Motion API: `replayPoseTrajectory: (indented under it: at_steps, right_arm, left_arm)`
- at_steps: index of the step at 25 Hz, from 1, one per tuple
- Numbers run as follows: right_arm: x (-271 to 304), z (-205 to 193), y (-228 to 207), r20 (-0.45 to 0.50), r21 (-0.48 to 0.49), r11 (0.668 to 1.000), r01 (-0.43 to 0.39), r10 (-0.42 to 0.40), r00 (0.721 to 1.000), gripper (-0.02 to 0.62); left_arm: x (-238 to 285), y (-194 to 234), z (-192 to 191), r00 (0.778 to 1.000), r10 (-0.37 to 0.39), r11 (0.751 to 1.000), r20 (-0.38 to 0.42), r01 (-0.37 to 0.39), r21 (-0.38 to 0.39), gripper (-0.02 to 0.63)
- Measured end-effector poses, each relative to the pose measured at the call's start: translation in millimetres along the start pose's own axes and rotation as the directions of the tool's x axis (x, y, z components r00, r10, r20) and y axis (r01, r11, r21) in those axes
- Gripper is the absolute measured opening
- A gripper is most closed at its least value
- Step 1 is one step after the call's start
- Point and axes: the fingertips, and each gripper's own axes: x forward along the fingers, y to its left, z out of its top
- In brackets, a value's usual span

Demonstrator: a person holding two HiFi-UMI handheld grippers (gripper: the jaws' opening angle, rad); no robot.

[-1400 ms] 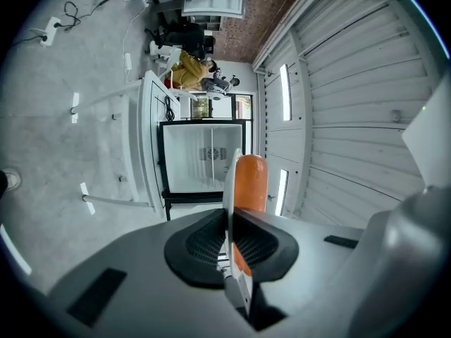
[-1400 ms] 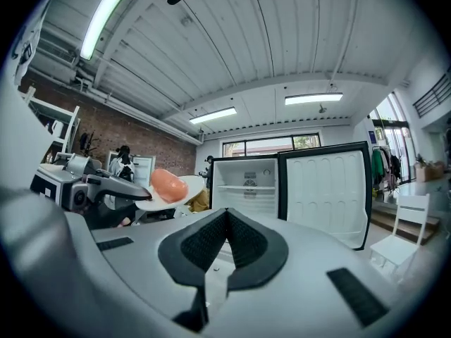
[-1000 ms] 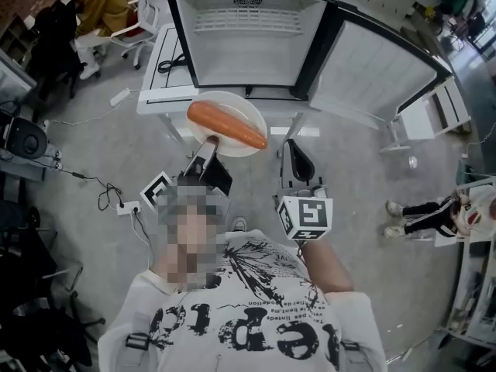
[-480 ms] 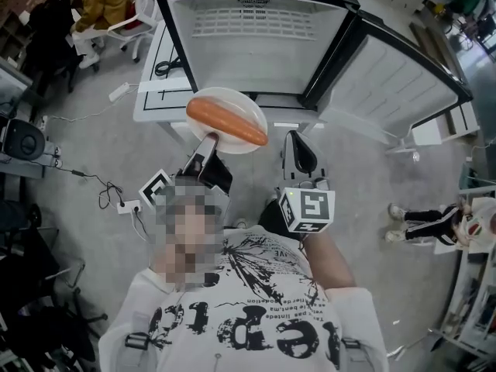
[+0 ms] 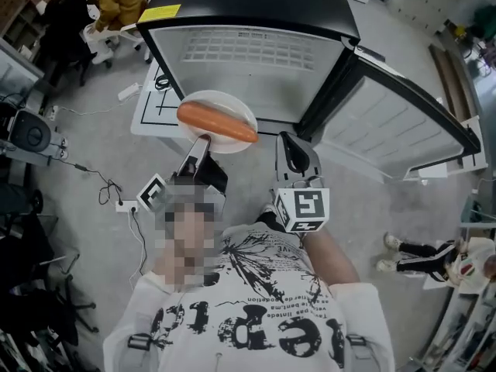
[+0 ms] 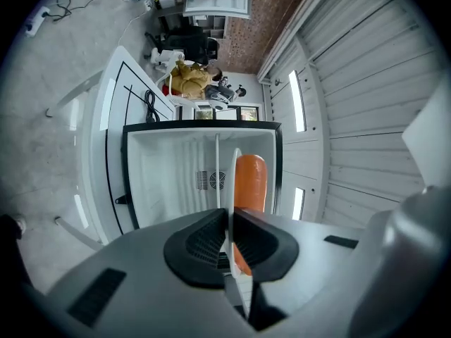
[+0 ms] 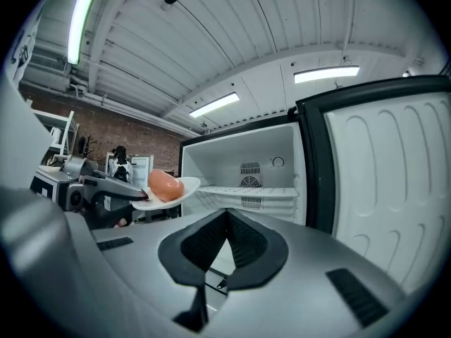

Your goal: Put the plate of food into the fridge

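As the head view looks down, the plate [image 5: 203,102] hangs just before the open fridge [image 5: 248,60], not yet inside. The long orange food [image 5: 217,122] lies across it, its long axis running from upper left to lower right. The left gripper [image 5: 200,147] pinches the plate's near rim.

Where the left gripper view looks along its fingers [image 6: 204,241], they are nearly closed on the edge-on plate [image 6: 235,162], and the food [image 6: 250,182] points lengthwise toward the fridge interior [image 6: 169,174].

Through the right gripper view, the right gripper [image 7: 227,213] has its fingers [image 7: 250,248] pressed together on nothing, with the plate [image 7: 184,186] at the left.
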Motion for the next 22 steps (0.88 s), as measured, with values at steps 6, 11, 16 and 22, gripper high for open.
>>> replayPoseTrajectory:
  at_steps: [6,11,16,22]
  right_arm:
    - [27.2,-5.0,-32.6,-0.018,-0.028,0.996,-0.079,0.079,0.997,0.000]
    - [44.8,-11.5,-47.8,-0.024,-0.017,0.991,-0.130,0.130,0.991,0.000]
    - [60.5,-18.3,-51.9,-0.038,-0.002,0.990,-0.141,0.141,0.989,0.000]
    - [78.4,-7.5,-48.9,-0.021,-0.028,0.992,-0.121,0.120,0.993,0.000]
  left_arm:
    - [35.0,-0.3,-14.4,0.998,-0.002,1.000,0.065,0.001,0.017,0.031]
    - [51.0,4.6,-15.6,0.993,0.011,1.000,0.119,-0.014,0.022,0.031]
    - [65.8,6.8,-11.1,0.992,0.016,1.000,0.129,-0.017,0.006,0.031]
    - [90.6,0.0,3.4,0.996,0.001,1.000,0.092,-0.001,0.000,0.031]
